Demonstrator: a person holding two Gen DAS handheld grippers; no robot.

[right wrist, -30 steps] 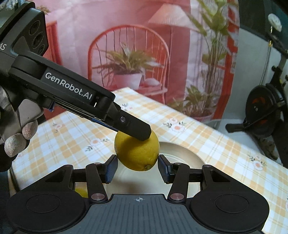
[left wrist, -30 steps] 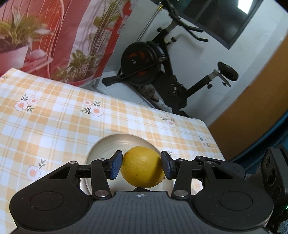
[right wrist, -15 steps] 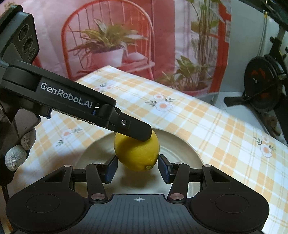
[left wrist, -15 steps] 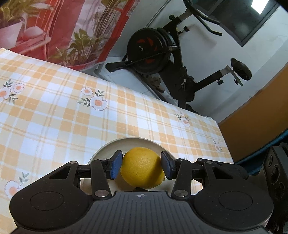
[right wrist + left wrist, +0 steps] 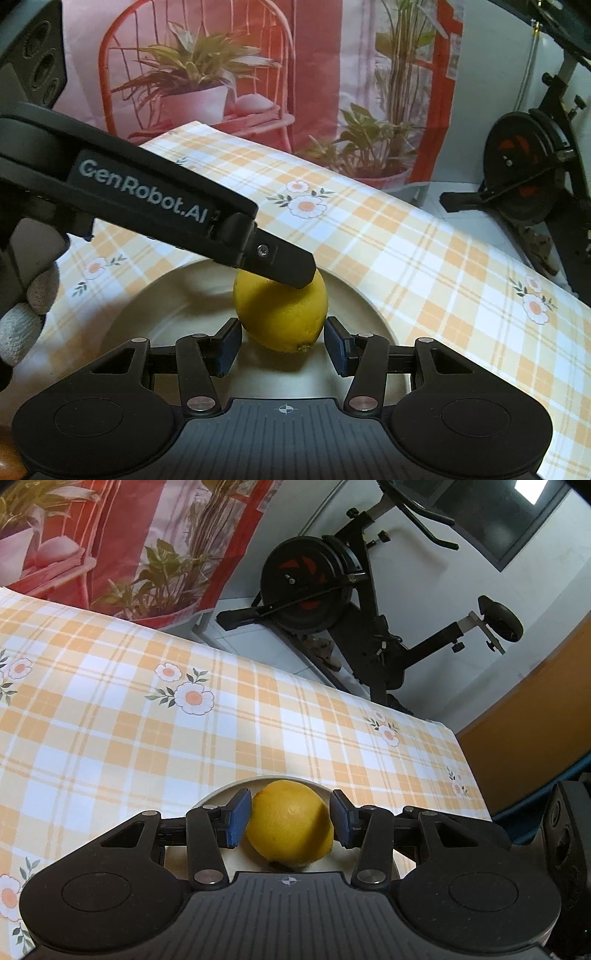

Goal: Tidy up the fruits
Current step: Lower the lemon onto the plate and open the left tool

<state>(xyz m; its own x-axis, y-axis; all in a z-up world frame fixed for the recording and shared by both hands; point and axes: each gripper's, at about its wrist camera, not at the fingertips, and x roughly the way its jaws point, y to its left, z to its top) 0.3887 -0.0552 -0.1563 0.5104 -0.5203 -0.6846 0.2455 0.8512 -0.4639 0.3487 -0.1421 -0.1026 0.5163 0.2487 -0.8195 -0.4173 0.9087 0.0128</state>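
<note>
We see the round yellow lemon [image 5: 280, 314] just above the middle of a shallow beige ceramic plate [image 5: 362, 299]; whether it rests on the plate we cannot tell. Our left tongs [image 5: 290, 821] pinch the lemon, the blue pads [image 5: 236, 821] pressed against its two sides, and from the right wrist view the same black tongs, printed with white lettering, reach in from the left with a fingertip over the top of the fruit. Our right tongs [image 5: 282, 350] are parted around the lower half of the lemon, the pads just beside its skin, and we cannot tell whether they touch it. A gloved hand [image 5: 26, 314] shows at the left edge of that view. The plate sits on a table [image 5: 129, 720] covered with an orange and white checked cloth printed with flowers. Behind the table hangs a red backdrop [image 5: 258, 74] showing potted plants, and a black exercise bike [image 5: 351, 598] stands on the floor to its right.
</note>
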